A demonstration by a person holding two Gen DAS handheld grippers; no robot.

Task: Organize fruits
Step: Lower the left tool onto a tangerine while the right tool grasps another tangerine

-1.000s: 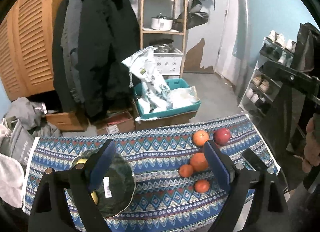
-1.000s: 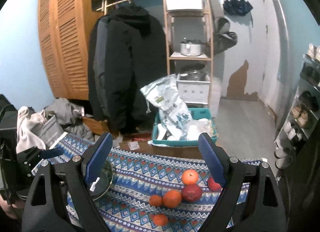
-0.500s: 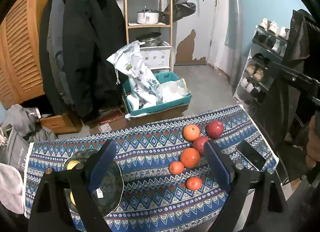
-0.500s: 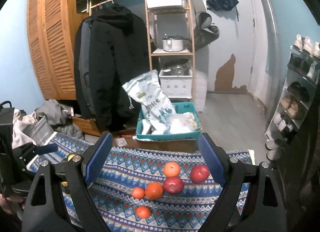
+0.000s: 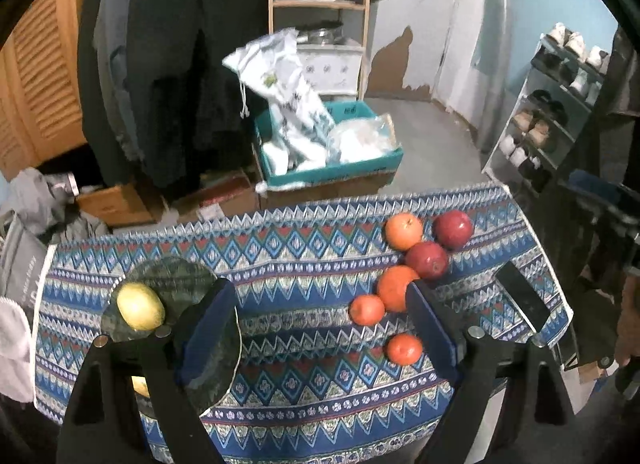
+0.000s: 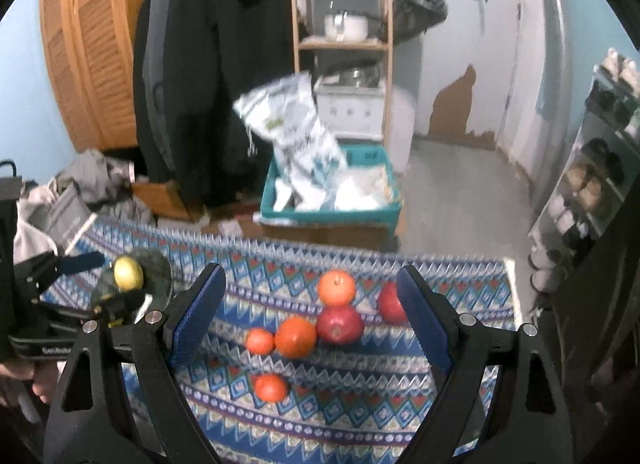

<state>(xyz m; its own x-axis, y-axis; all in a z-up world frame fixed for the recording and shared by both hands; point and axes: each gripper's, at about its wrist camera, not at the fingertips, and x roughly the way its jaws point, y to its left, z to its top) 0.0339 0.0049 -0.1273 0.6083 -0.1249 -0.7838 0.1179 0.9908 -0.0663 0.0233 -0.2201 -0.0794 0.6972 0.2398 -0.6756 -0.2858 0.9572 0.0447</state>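
Fruit cluster [image 6: 320,324] on tabletop [image 5: 304,260], ahead-right of left gripper [image 5: 320,316], centred below right gripper [image 6: 310,304]. Right gripper nearer, spread, empty. Left gripper closing, nothing between jaws. Dark plate [image 5: 176,284] with yellow fruit [image 5: 140,306] lies left.

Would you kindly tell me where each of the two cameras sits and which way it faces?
Left wrist: rides the left claw, angled down at the table; its open, closing, empty fingers frame the plate and fruit.
Right wrist: rides the right claw, angled down from further right; open fingers frame the oranges; the left claw and a hand show at left.
Shared: tablecloth, plate with lemon, fruit cluster, teal box.
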